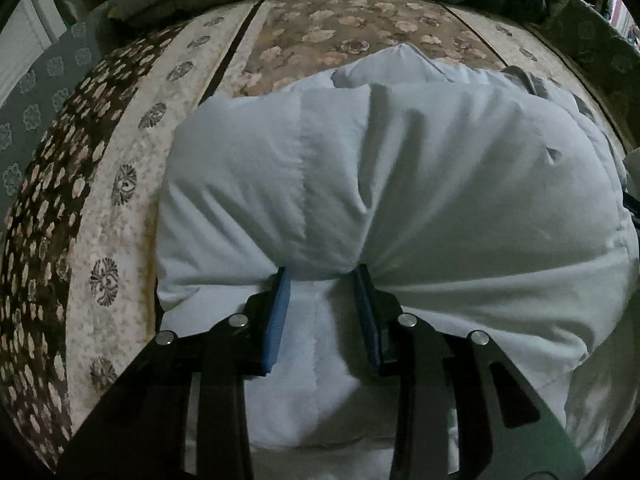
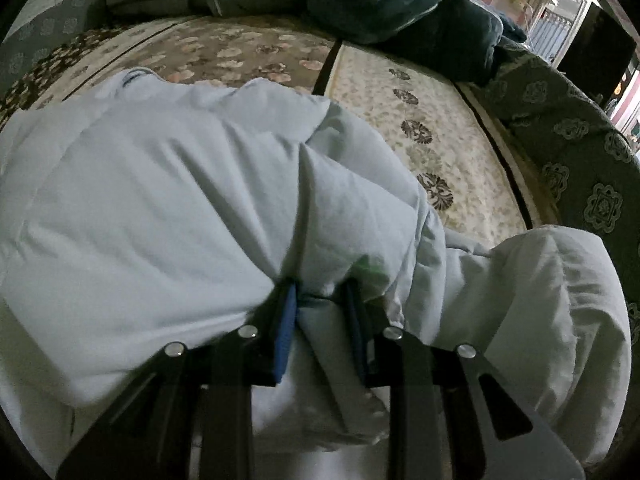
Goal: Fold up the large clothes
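A large pale blue puffy garment (image 1: 400, 184) lies bunched on a floral bedspread (image 1: 132, 148). My left gripper (image 1: 322, 276) is shut on a thick fold at its near edge; the blue pads (image 1: 280, 312) press into the cloth. The garment also fills the right wrist view (image 2: 168, 200). My right gripper (image 2: 320, 290) is shut on another fold of it, and a sleeve-like roll (image 2: 560, 320) lies to its right. The fingertips of both grippers are buried in the fabric.
The bedspread (image 2: 440, 152) has beige and brown flowered bands. Dark teal pillows and blankets (image 2: 380, 4) are piled at the far side. A grey-green patterned cover (image 2: 580, 160) hangs along the right edge of the bed. Room furniture (image 2: 580, 8) shows at far right.
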Tool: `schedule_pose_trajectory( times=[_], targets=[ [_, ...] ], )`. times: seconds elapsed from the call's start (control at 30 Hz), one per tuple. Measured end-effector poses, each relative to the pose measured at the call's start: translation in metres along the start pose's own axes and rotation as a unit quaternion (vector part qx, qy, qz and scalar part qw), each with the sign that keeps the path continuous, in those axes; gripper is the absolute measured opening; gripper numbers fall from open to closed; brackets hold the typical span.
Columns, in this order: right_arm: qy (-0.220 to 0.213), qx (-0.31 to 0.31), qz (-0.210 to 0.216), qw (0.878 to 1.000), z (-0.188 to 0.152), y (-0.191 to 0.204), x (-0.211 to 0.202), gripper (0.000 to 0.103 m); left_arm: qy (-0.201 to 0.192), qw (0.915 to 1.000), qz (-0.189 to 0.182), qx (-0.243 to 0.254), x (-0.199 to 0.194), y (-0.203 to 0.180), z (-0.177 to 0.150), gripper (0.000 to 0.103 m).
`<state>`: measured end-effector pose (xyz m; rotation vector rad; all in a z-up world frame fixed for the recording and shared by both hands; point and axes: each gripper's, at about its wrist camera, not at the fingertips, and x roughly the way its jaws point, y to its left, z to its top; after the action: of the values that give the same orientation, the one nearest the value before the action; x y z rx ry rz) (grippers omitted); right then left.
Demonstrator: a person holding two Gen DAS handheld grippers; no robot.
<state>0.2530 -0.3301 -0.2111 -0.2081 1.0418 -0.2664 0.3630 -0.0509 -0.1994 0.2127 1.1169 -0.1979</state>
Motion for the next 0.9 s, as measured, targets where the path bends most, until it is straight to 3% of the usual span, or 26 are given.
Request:
schedule_pose_trajectory(
  times=[0.1, 0.17, 0.2, 0.23, 0.27, 0.43, 0.53, 0.77, 0.9],
  targets=[
    [0.002, 0.007, 0.002, 1.0, 0.002, -0.005, -0.009, 0.027, -0.007, 0.9999, 0.007, 0.003, -0.009, -0.001, -0.001, 0.034],
    [-0.006, 0.02, 0.006, 1.0, 0.003, -0.009, -0.023, 0.03, -0.005, 0.9999, -0.009, -0.01, -0.016, 0.003, 0.003, 0.055],
    [-0.016, 0.027, 0.012, 0.999, 0.002, -0.011, -0.035, 0.042, -0.005, 0.9995, -0.022, -0.022, -0.022, 0.006, 0.004, 0.071],
    [-0.032, 0.037, 0.017, 0.999, -0.002, -0.017, -0.052, 0.049, -0.006, 0.9991, -0.029, -0.028, -0.025, 0.008, 0.005, 0.075],
    [-0.044, 0.043, 0.018, 0.998, -0.006, -0.022, -0.065, 0.06, -0.013, 0.9988, -0.034, -0.034, -0.034, 0.01, 0.006, 0.075],
    [-0.079, 0.062, -0.022, 0.995, -0.041, -0.062, -0.126, 0.062, -0.054, 0.9983, -0.014, -0.018, -0.063, 0.004, 0.007, 0.085],
    [-0.072, 0.089, -0.086, 0.99, -0.072, -0.105, -0.15, 0.075, -0.067, 0.9977, -0.01, -0.007, -0.073, -0.003, 0.006, 0.085],
    [0.02, 0.18, -0.183, 0.966, -0.146, -0.204, -0.124, 0.077, -0.073, 0.9972, 0.003, 0.017, -0.078, -0.018, 0.008, 0.086],
    [0.044, 0.248, -0.165, 0.954, -0.177, -0.232, -0.109, 0.081, -0.074, 0.9971, -0.001, 0.018, -0.08, -0.018, 0.009, 0.086]
  ],
)
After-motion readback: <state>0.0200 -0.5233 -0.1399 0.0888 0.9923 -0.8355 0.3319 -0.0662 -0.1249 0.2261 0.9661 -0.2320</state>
